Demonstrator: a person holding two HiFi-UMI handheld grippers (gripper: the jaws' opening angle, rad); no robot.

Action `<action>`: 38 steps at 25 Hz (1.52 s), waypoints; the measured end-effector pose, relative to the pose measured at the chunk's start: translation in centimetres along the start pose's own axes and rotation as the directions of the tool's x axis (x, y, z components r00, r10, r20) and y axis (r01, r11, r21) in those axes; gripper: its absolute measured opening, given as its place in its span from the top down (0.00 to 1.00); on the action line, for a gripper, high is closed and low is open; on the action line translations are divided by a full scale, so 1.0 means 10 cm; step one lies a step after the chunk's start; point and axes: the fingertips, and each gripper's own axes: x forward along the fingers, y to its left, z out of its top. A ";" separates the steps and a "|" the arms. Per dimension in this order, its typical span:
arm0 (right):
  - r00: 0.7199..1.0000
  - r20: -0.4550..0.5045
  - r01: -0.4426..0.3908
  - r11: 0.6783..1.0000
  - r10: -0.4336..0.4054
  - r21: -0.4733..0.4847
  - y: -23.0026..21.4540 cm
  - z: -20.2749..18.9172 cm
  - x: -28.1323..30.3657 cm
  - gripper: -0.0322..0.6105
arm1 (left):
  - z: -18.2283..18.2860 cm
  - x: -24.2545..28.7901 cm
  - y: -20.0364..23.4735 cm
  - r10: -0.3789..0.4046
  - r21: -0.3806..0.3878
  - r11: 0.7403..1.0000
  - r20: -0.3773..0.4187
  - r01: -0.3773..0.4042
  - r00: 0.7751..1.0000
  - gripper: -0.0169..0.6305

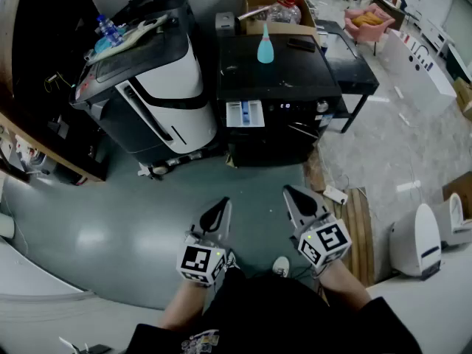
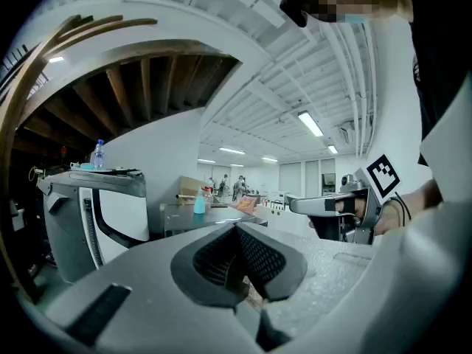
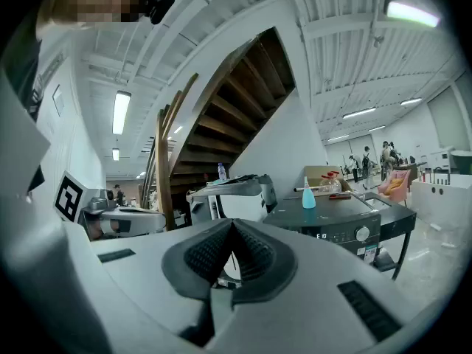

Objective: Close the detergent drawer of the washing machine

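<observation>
Faces a black washing machine (image 1: 276, 87) with detergent drawer (image 1: 244, 113) pulled out at the front's upper left, blue bottle (image 1: 265, 46) on top. Holds left hand-held gripper (image 1: 223, 203) and right hand-held gripper (image 1: 290, 192) closed, well short of it.

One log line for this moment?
detergent drawer: open, untouched | left gripper: shut, empty | right gripper: shut, empty

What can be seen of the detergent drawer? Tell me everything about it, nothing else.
The detergent drawer stands pulled out of the front of the black washing machine, at its upper left, beside the lit display. From above it shows as a white tray, plastic by its look, with blue compartments open upward; their contents are too small to tell. Nothing touches it: the left gripper and the right gripper, both shut, are well short of it.
</observation>
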 end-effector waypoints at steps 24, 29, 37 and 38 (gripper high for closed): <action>1.000 0.019 -0.005 0.997 0.007 -0.074 0.30 0.07 0.38 0.95 | 0.00 -0.05 0.47 0.004 -0.018 1.000 0.030 -0.003 1.000 0.97; 1.000 0.014 0.008 0.997 -0.007 -0.074 0.37 0.09 0.53 0.95 | 0.03 -0.05 0.66 -0.014 -0.022 1.000 0.033 0.015 0.999 0.97; 1.000 0.003 0.030 0.998 -0.030 -0.049 0.48 0.03 0.80 0.95 | -0.06 -0.01 0.95 -0.051 -0.031 0.998 0.024 0.051 0.998 0.97; 1.000 0.002 0.031 0.998 -0.030 -0.052 0.50 0.02 0.84 0.95 | -0.08 -0.01 0.99 -0.053 -0.031 0.998 0.022 0.054 0.998 0.97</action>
